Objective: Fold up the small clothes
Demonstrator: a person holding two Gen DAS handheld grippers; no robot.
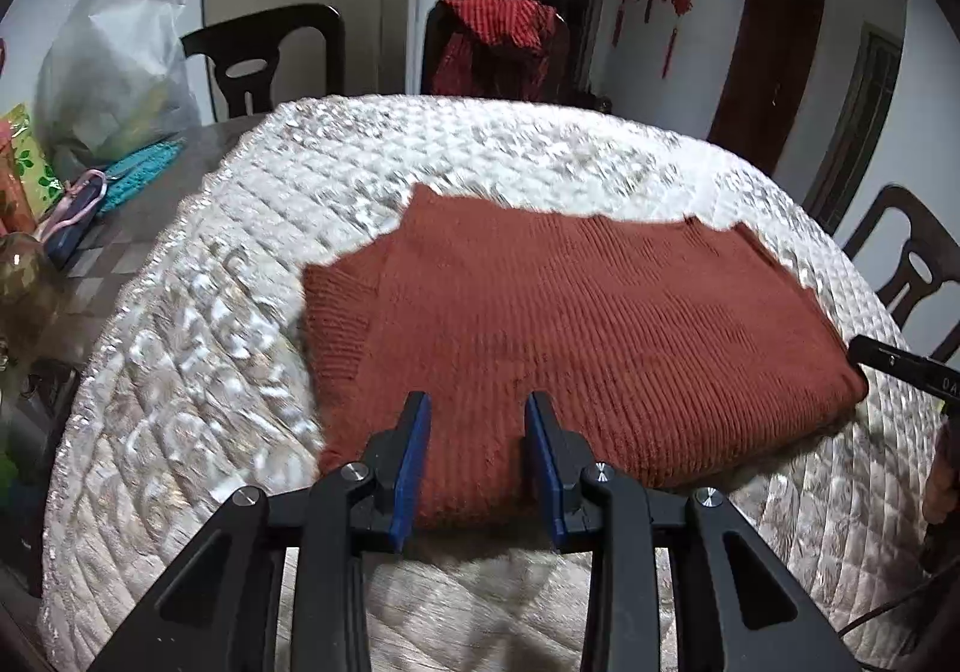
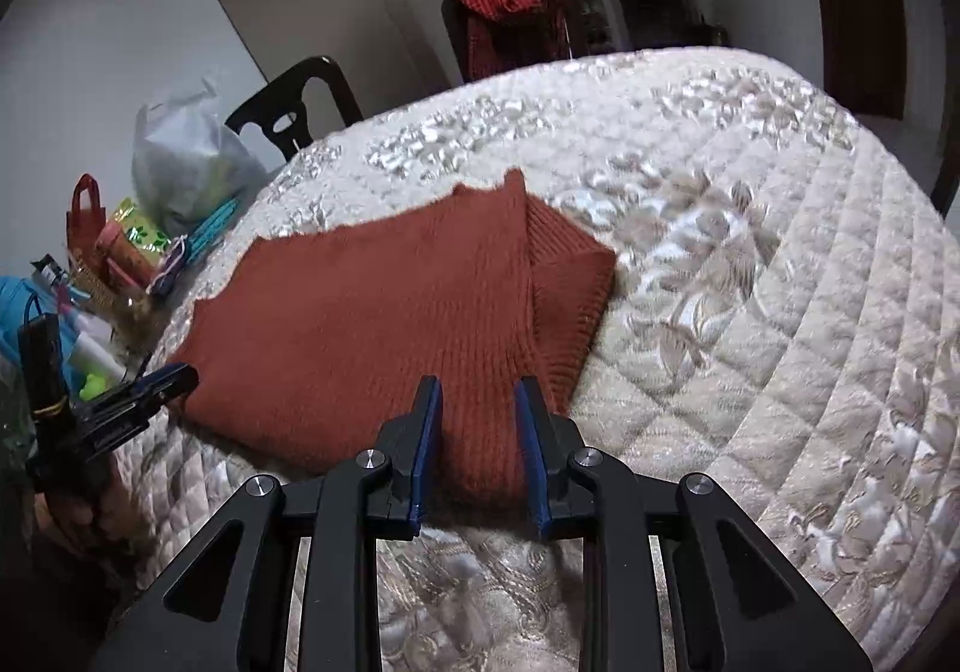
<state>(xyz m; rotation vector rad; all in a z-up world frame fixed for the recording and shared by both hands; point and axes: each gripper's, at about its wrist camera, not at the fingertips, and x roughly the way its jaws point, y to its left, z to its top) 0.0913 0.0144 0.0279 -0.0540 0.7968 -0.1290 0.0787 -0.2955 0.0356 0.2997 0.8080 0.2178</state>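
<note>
Rust-red knitted sweater (image 1: 570, 324) lying flat near the middle of a round desk (image 1: 198, 348) covered in a shiny quilted cream cloth. Partly folded already by the look of it: 1 sleeve turned in, seen as a ribbed flap along the left edge in the left wrist view and the right edge in the right wrist view, giving a roughly rectangular shape. Near edge thick and rounded, suggesting a doubled layer, so probably well along in the fold (judged only from the shape).

Left tongs (image 1: 478, 402) with blue pads apart, holding nothing, tips over the near edge of the sweater toward its sleeve side; whether touching the knit cannot be told. Right tongs (image 2: 478, 387) also spread and empty, poised over the near edge close to the folded sleeve. Each pair visible at the margin of the other camera view, at opposite ends of the garment. Placed this way, most likely, so that both near corners can be pinched at once and the hem carried over evenly.

Fabric coarse, ribbed, soft and thick; likely to sag and slip unless gripped through both layers.

Around the desk: dark chairs (image 1: 264, 54), 1 draped with a red checked cloth (image 1: 498, 42), a white plastic bag (image 1: 114, 66) and small clutter at the far left edge, well apart from the sweater.
</note>
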